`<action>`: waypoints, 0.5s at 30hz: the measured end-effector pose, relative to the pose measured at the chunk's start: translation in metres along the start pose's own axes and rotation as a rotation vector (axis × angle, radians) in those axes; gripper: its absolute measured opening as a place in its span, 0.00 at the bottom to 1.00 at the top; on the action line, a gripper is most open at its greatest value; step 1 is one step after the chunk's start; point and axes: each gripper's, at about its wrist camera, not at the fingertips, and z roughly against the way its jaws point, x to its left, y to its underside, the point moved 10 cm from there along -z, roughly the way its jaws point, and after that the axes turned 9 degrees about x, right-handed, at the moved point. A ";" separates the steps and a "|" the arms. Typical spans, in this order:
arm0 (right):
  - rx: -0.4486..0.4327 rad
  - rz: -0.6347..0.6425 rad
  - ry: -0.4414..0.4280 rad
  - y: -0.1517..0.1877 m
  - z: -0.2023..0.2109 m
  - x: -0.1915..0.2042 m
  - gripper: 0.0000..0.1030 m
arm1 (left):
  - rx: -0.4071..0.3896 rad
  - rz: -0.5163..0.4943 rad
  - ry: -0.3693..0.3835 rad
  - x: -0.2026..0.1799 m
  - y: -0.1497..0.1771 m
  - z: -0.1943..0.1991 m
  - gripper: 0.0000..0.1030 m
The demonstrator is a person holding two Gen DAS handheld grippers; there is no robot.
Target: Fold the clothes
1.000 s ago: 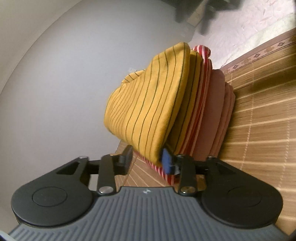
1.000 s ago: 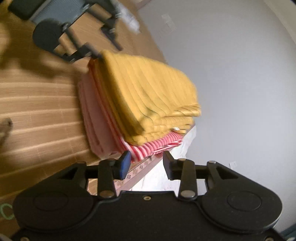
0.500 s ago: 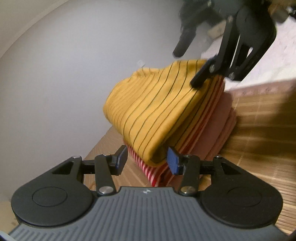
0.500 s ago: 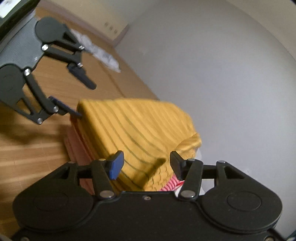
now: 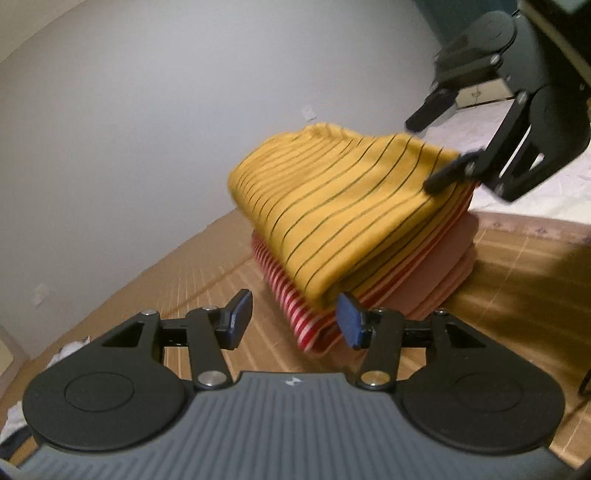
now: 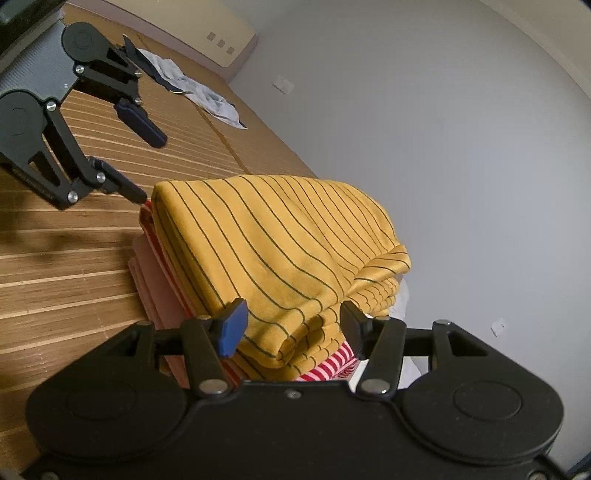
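Note:
A folded yellow garment with thin dark stripes lies on top of a stack. Under it are a red-and-white striped garment and a folded pink one. The stack sits on a bamboo mat. My left gripper is open at the stack's near corner, holding nothing; it also shows in the right wrist view. My right gripper is open around the yellow garment's near edge; it also shows in the left wrist view, at the far corner.
A pale grey wall stands close behind the stack. Loose white and grey clothes lie on the mat further off. A white quilted bed surface borders the mat. A beige unit stands by the far wall.
Both grippers have swung from a tilted to a more level view around the stack. The right gripper has closed in on the yellow garment's edge. The stack has not moved.

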 end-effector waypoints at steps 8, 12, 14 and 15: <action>-0.003 -0.012 -0.021 0.000 -0.006 0.001 0.56 | 0.050 0.141 0.007 0.009 0.008 -0.029 0.57; 0.004 -0.010 -0.025 0.001 -0.007 0.002 0.56 | 0.062 0.175 -0.003 0.020 0.019 -0.020 0.57; 0.007 -0.009 -0.022 0.002 -0.005 0.002 0.56 | 0.072 0.187 -0.005 0.024 0.023 -0.016 0.57; 0.009 -0.008 -0.020 0.003 -0.005 0.001 0.56 | 0.076 0.186 0.005 0.024 0.024 -0.015 0.57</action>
